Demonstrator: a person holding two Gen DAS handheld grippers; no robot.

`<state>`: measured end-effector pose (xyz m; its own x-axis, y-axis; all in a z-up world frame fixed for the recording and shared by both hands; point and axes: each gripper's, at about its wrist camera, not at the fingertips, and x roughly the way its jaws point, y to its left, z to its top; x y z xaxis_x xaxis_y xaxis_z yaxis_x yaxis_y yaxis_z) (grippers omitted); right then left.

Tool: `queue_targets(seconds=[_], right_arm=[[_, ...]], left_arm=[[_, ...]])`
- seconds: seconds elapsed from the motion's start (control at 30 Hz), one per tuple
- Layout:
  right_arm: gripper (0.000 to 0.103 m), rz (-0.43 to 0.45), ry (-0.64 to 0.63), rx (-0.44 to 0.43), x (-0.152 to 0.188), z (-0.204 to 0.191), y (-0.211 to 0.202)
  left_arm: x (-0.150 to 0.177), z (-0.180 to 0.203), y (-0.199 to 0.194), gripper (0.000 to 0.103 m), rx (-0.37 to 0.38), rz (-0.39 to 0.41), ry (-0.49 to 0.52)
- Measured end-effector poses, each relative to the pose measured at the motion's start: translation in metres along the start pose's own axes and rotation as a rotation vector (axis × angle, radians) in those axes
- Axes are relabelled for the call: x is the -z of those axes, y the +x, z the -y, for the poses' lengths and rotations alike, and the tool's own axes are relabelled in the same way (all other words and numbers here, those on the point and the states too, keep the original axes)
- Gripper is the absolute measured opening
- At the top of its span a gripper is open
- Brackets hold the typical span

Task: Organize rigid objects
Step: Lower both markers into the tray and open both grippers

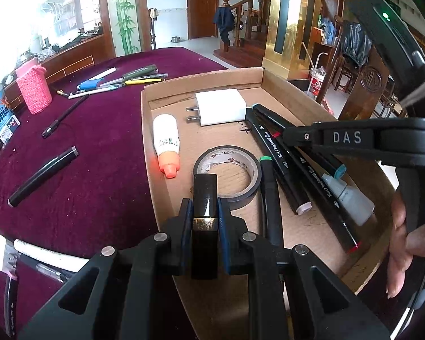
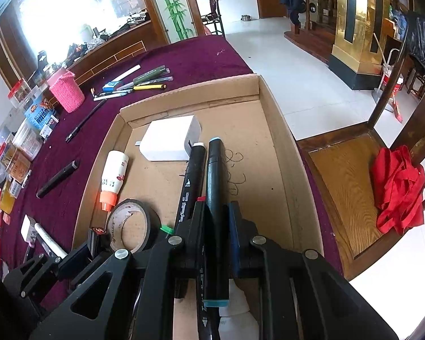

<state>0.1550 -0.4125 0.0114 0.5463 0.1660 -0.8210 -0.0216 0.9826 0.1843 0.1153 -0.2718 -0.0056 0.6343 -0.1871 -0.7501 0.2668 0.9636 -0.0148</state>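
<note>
Landmark: shallow cardboard tray (image 1: 272, 79) on the maroon tablecloth (image 1: 99, 187).
Left gripper (image 1: 204, 221): clamped on a black rectangular tube with a gold band (image 1: 204, 198), held over the tray's near edge, just in front of the tape roll (image 1: 226, 175).
Right gripper (image 2: 216, 226): clamped on a black marker with teal ends (image 2: 216, 187), held above the tray, pointing toward its far wall.
Inside tray: white charger plug (image 1: 221, 107), white bottle with orange cap (image 1: 167, 144), several black markers (image 1: 280, 167).
Outside tray, left: black marker (image 1: 42, 175), pink knitted holder (image 1: 34, 87), a cluster of pens (image 1: 127, 80).
</note>
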Motion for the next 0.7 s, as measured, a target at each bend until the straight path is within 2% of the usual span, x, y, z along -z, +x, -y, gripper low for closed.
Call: queue_targets(seconds=[0.7], right_arm=[[0.014, -0.016, -0.008, 0.009, -0.0038, -0.0042, 0.0025]], left_arm=[[-0.0002, 0.0001, -0.0005, 0.015, -0.009, 0.003, 0.003]])
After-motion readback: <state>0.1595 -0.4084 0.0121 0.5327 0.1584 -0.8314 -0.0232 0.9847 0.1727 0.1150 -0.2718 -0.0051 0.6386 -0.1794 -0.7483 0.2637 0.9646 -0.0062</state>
